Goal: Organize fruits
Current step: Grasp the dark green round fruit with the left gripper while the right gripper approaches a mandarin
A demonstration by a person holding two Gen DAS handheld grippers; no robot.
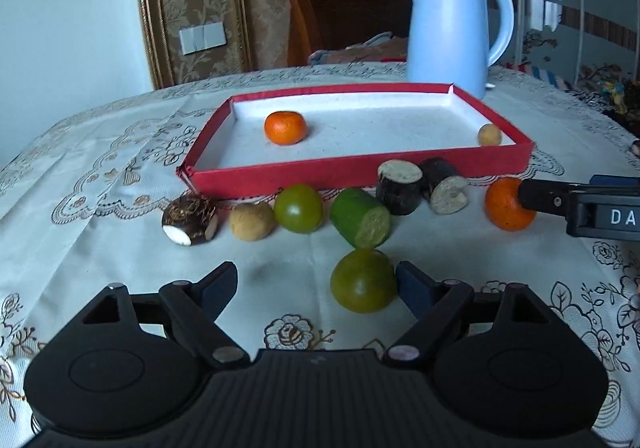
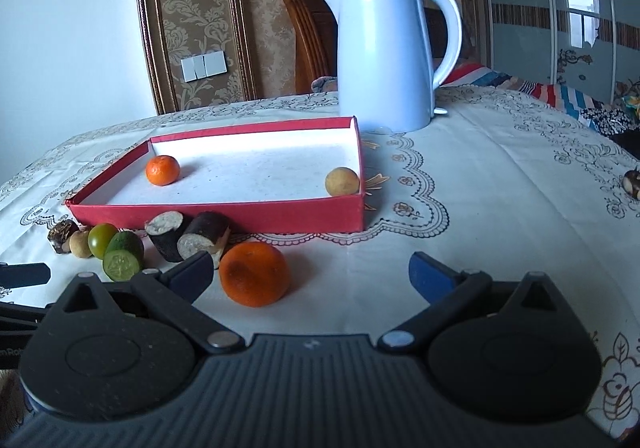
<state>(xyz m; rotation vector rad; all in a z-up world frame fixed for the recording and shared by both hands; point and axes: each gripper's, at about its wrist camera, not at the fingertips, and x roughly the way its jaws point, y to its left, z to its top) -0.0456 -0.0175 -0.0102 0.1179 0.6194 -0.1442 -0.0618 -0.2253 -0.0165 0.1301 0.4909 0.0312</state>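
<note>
**Two open grippers, two round fruits off-centre: roll-away risk**

Two grippers are held low over the desk (image 1: 100, 152), both spread wide, nothing clamped.

Left gripper (image 1: 316, 286): jaws wide. A green tomato (image 1: 362, 280) sits on the cloth between them but hard against the right-side finger (image 1: 416, 288), well apart from the other. If closed from here, the fruit is likely to be pushed sideways before both pads meet it. It is round and probably smooth, so squirting forward into the row behind is a fair risk.

That row lies just beyond: a cut cucumber piece (image 1: 360, 218), a second green tomato (image 1: 298, 208), a tan longan-like fruit (image 1: 252, 220), a dark hairy root piece (image 1: 190, 220), two dark cane-like stubs (image 1: 420, 186). A knock could scatter them along the front wall of the red tray (image 1: 360, 172).

Right gripper (image 2: 310, 274): jaws wide, empty. An orange mandarin (image 2: 254, 274) rests near the left-side finger (image 2: 192, 270), ahead of the tips rather than between the pads. The same off-centre problem is expected; a nudge could send it into the stubs.

Tray contents so far: one mandarin (image 1: 285, 127) and one tan fruit (image 1: 489, 134), so most of the sorting is judged still open. Walls are low; a fruit released with sideways speed could roll inside or hop out.

A white kettle (image 1: 452, 24) stands just behind the tray; a high carry path could clip it.

The two grippers work close together, so a collision is possible if both are advanced at once.
</note>
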